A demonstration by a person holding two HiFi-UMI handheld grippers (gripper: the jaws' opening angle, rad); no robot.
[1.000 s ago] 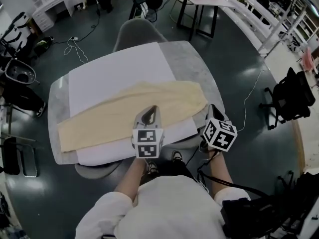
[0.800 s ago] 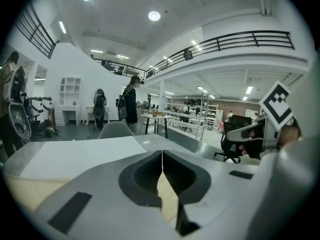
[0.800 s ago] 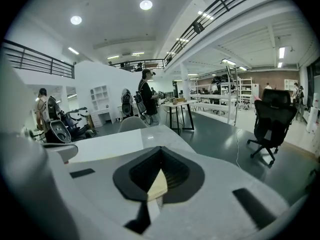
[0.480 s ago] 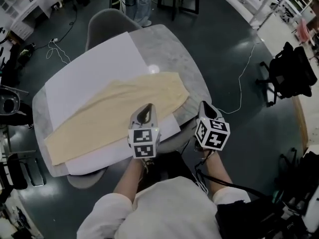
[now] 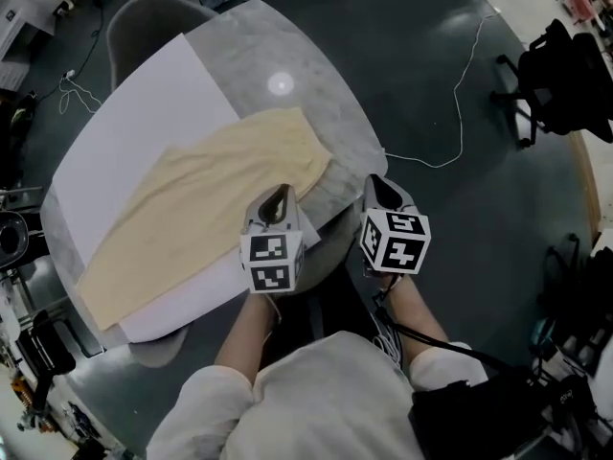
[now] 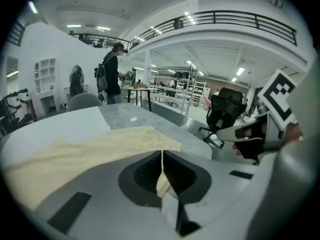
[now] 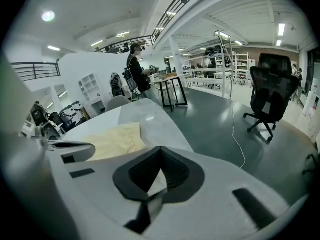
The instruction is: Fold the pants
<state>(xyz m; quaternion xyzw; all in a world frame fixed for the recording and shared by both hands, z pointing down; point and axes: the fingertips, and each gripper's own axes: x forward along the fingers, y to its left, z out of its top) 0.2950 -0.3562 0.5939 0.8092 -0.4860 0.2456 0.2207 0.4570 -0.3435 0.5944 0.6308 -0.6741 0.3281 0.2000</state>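
Note:
Pale yellow pants (image 5: pixel 201 209) lie flat and diagonal on a white sheet (image 5: pixel 134 113) that covers most of the round grey table (image 5: pixel 287 56). Their wide end points to the upper right and shows in the left gripper view (image 6: pixel 90 149) and the right gripper view (image 7: pixel 112 141). My left gripper (image 5: pixel 280 199) hovers over the near edge of the pants, jaws shut with nothing between them (image 6: pixel 162 151). My right gripper (image 5: pixel 376 184) hangs just off the table's right rim, also shut and holding nothing (image 7: pixel 160 148).
A grey chair (image 5: pixel 144 17) is tucked in at the table's far side. On the dark floor to the right stands a black office chair (image 5: pixel 556 65), with a white cable (image 5: pixel 460 94) trailing nearby. A person (image 6: pixel 112 74) stands at a far desk.
Both grippers have sunk and come in toward the table's near right edge. The head view has swung, so the table now sits further up and left. Jaws stay shut.

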